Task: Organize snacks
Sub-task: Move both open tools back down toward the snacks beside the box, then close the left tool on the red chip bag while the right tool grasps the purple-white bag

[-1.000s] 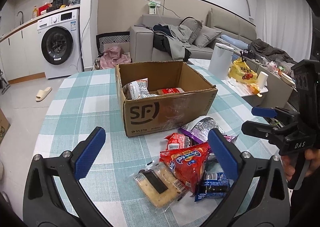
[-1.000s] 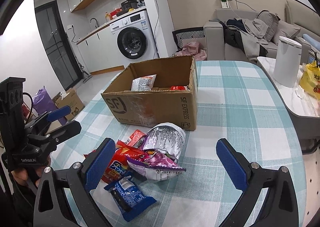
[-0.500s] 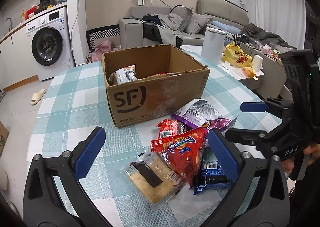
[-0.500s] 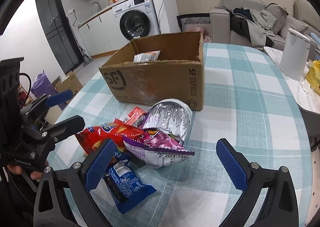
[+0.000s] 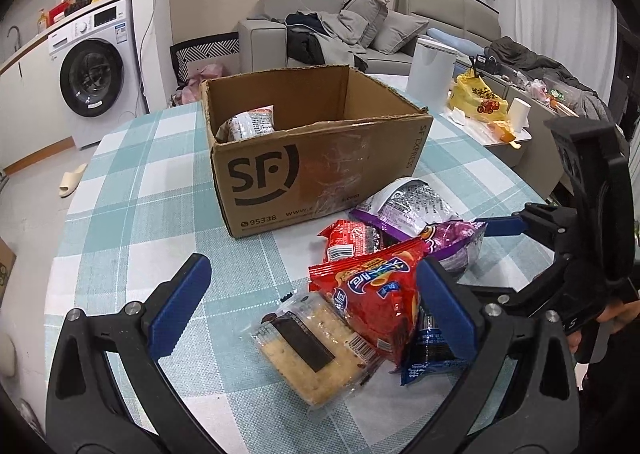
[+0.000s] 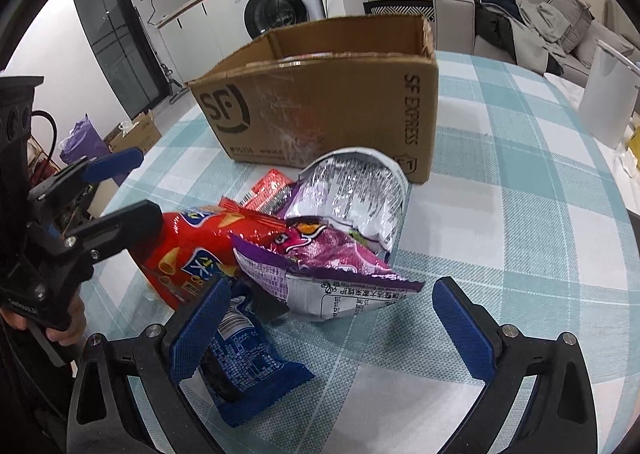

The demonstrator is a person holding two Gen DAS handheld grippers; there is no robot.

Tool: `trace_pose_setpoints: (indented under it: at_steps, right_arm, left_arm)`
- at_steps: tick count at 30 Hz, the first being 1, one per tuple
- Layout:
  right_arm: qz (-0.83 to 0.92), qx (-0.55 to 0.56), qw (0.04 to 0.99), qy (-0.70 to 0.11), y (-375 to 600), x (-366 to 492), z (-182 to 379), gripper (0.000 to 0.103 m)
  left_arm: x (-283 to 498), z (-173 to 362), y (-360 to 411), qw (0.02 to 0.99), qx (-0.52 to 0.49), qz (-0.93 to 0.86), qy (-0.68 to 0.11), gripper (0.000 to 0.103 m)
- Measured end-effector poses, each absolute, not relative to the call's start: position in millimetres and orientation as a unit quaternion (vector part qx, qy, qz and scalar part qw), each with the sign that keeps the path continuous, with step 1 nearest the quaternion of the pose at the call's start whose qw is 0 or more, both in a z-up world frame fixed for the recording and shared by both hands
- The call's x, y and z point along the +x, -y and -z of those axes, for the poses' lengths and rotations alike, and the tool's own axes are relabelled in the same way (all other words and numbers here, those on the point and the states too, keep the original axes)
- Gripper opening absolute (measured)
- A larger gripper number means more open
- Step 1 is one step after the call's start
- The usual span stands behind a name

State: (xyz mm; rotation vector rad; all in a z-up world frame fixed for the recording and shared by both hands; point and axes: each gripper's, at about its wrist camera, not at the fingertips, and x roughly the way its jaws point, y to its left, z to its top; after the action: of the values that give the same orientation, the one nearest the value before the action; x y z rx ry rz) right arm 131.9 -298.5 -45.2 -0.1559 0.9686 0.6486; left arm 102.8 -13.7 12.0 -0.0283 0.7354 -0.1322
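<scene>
From the left wrist camera, the left gripper [image 5: 312,302] hangs with its jaws wide apart over the snack pile: a clear cracker pack [image 5: 316,350] lies between the fingers, a red chip bag [image 5: 376,294] against the right finger. Ahead, the cardboard box [image 5: 312,158] holds a packet [image 5: 250,124]. The right gripper [image 5: 496,254] shows at the right.

From the right wrist camera, the right gripper [image 6: 332,326] is also spread apart, with a purple bag [image 6: 320,262] between its fingers and a blue packet [image 6: 248,366] by the left finger, which partly hides it. The box's near wall blocks its contents here, and the cracker pack is hidden.
</scene>
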Motion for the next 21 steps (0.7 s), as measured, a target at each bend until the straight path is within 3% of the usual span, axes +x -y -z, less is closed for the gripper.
trace_pose_setpoints:
  at_steps: [17,21]
  right_arm:
    - [-0.292,-0.032,0.841,-0.455,306.2,145.6,49.9,0.102]
    - [-0.305,-0.025,0.835,-0.458,305.4,145.5,50.8,0.094]
  left_arm:
    - [105.2,1.8,23.5,0.920,-0.008,0.091,-0.380,0.102]
    - [107.7,7.0,28.6,0.918,-0.007,0.090,-0.387,0.102]
